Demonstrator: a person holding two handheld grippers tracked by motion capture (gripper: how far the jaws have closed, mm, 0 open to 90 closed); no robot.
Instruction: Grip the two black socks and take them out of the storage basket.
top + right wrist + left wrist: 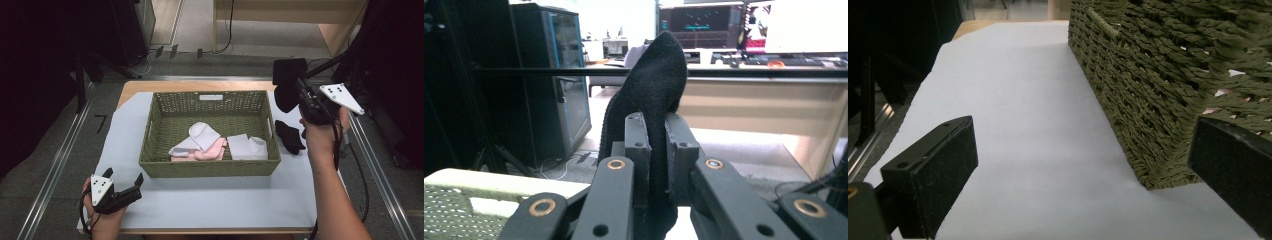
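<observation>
A green woven basket stands mid-table on a pale sheet and holds a folded white sock, a pink one and another white one. My right gripper is raised off the basket's far right corner, shut on a black sock that flops out past its tip. In the right gripper view that black sock stands up between the closed jaws. A second black sock lies on the sheet right of the basket. My left gripper rests open near the basket's front left corner, nothing between its pads.
The pale sheet covers most of the wooden table, with bare room in front of the basket and on its left. Metal rails run along both table sides. Dark equipment and stands crowd the far left and far right.
</observation>
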